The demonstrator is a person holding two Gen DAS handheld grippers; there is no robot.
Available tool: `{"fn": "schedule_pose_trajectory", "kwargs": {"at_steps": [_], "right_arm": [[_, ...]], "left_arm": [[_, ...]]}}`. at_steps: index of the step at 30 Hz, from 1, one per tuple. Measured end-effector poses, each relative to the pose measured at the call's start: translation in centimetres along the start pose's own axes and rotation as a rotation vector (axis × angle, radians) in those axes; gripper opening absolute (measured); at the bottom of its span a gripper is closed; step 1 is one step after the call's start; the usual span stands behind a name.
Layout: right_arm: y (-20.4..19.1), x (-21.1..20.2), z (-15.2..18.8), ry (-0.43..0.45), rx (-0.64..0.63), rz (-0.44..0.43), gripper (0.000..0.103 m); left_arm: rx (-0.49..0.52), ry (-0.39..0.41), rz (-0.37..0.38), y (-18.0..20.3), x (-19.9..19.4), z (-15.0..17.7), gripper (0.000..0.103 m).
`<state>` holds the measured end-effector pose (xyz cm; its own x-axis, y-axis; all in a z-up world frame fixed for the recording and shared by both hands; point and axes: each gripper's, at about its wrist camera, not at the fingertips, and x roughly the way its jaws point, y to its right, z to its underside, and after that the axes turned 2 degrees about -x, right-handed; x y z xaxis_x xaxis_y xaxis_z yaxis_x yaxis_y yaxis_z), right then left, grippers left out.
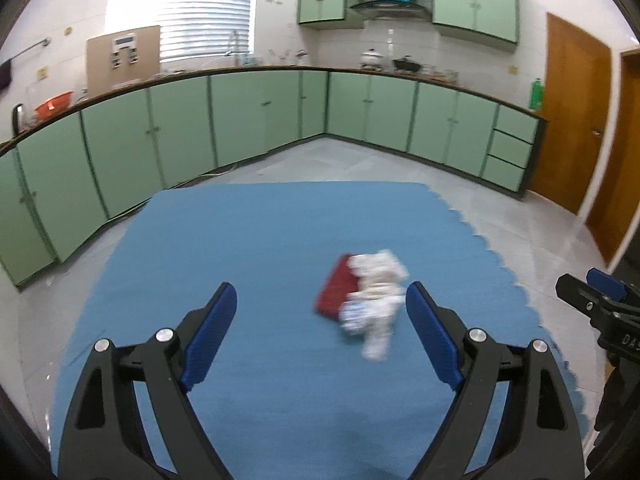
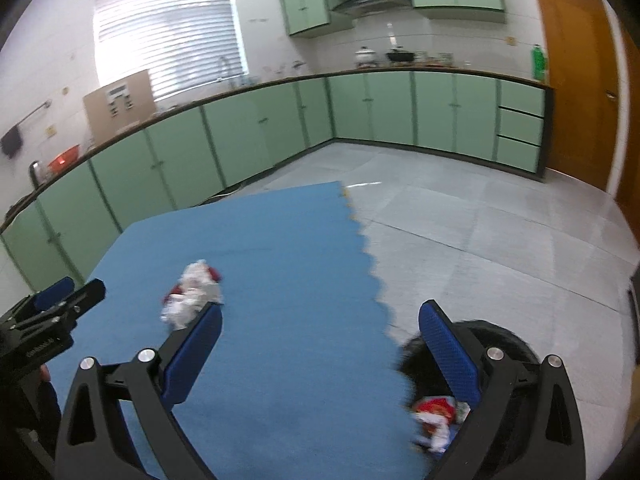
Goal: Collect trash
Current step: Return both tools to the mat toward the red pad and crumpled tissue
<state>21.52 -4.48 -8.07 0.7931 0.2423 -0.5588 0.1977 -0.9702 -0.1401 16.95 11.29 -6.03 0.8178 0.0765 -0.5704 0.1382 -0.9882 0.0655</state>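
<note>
Left claw (image 1: 320, 320) spread wide, empty, above blue mat (image 1: 240, 248); crumpled red-and-white wrapper (image 1: 366, 300) on mat at 1 o'clock of it. Right claw (image 2: 320, 344) released, empty, over black bin (image 2: 496, 340) holding collected trash (image 2: 434, 416) at 5 o'clock. Step: between pickups. Next likely: lower claw around wrapper, clench

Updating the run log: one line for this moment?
left gripper: open | right gripper: open | crumpled trash: on blue mat | bin: holds trash
</note>
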Motion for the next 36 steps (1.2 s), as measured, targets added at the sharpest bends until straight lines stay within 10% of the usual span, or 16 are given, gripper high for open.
{"fn": "schedule_pose_trajectory", "kwargs": {"at_steps": [24,33,36], "right_arm": [[-10.3,10.0,0.4,-0.115,-0.083,-0.020,0.082],[-11.4,11.5,1.1,-0.161,-0.105,-0.029,0.060],[-11.5,11.7,1.2,-0.177,-0.102,-0.065,0.038]], "left_arm": [[-0.078,-0.072,-0.096,-7.8,4.1,0.8,0.084],[-0.090,-0.086,-0.093,-8.0,4.9,1.0,0.084],[-0.093,-0.095,-0.092,-8.1,5.2,1.0,0.084]]}}
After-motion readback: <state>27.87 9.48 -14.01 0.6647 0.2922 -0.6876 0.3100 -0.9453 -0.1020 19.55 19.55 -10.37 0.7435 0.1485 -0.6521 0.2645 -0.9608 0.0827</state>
